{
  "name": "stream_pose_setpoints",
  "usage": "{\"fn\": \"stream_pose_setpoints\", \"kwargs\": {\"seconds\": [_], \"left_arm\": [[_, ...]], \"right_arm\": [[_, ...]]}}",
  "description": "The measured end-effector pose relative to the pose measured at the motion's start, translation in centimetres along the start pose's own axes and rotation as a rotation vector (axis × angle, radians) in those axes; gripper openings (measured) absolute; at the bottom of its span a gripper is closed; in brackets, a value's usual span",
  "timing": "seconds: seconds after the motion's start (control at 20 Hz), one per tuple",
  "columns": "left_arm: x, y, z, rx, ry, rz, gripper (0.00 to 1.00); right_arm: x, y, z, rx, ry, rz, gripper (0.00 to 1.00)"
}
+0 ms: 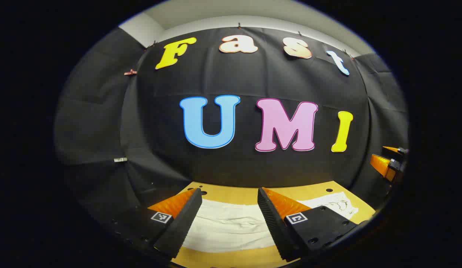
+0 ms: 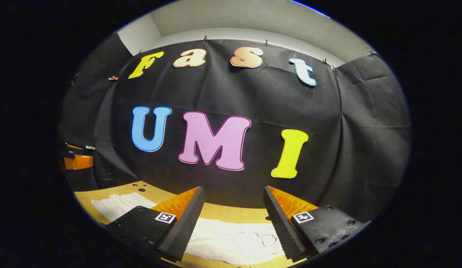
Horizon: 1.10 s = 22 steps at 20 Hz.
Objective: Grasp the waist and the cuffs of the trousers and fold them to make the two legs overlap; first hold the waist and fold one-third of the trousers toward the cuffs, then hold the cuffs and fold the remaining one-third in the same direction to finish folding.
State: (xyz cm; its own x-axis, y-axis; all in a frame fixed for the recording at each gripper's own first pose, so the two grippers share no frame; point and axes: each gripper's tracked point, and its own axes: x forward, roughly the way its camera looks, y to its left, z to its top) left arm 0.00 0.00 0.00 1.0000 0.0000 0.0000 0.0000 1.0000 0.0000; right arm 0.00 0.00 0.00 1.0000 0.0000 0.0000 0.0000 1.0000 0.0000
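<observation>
Right gripper view: trousers (image 2: 234,238) waist pocket.

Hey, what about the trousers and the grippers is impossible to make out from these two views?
- Trousers: in the left gripper view the fingers cover parts; waist and cuffs can't be told apart.
- Trousers, right gripper view: near edge cut off by the view's bottom.
- Right gripper, at the left gripper view's edge: too small and cut off to judge its jaws there.

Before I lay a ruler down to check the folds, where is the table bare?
A bare strip of table runs between the white trousers and the black cloth wall. Another strip lies on the near side of the trousers, between the left gripper fingers. The middle is covered by cloth.
</observation>
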Motion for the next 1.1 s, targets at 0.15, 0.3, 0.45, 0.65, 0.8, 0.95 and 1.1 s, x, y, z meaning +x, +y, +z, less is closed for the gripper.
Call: {"fn": "stream_pose_setpoints", "kwargs": {"seconds": [0.15, 0.3, 0.45, 0.65, 0.8, 0.95, 1.1], "left_arm": [[1.0, -0.5, 0.5, 0.067, -0.018, -0.046, 0.95], [1.4, -1.1, 0.0, 0.142, -0.024, -0.090, 0.96], [1.4, -2.0, 0.1, 0.162, -0.034, -0.126, 0.96], [1.5, -2.6, 0.0, 0.124, -0.027, -0.138, 0.97], [1.6, -2.4, -0.4, 0.107, -0.024, -0.129, 0.96], [1.7, -1.4, -1.1, 0.084, -0.003, -0.109, 0.96], [2.0, -0.1, -2.0, 0.083, 0.020, -0.090, 0.96]], "right_arm": [[0.4, 0.2, -0.7, -0.015, 0.024, -0.019, 0.98], [0.6, -0.5, -0.8, -0.065, 0.016, -0.039, 0.98], [0.4, -1.4, -1.2, -0.059, 0.029, -0.063, 0.98], [0.2, -1.8, -1.7, -0.042, 0.042, -0.075, 0.98], [0.2, -1.9, -2.3, -0.024, 0.059, -0.072, 0.98], [0.3, -2.0, -2.8, -0.008, 0.069, -0.062, 0.98], [0.4, -2.6, -3.8, -0.010, 0.089, -0.055, 0.98]]}}
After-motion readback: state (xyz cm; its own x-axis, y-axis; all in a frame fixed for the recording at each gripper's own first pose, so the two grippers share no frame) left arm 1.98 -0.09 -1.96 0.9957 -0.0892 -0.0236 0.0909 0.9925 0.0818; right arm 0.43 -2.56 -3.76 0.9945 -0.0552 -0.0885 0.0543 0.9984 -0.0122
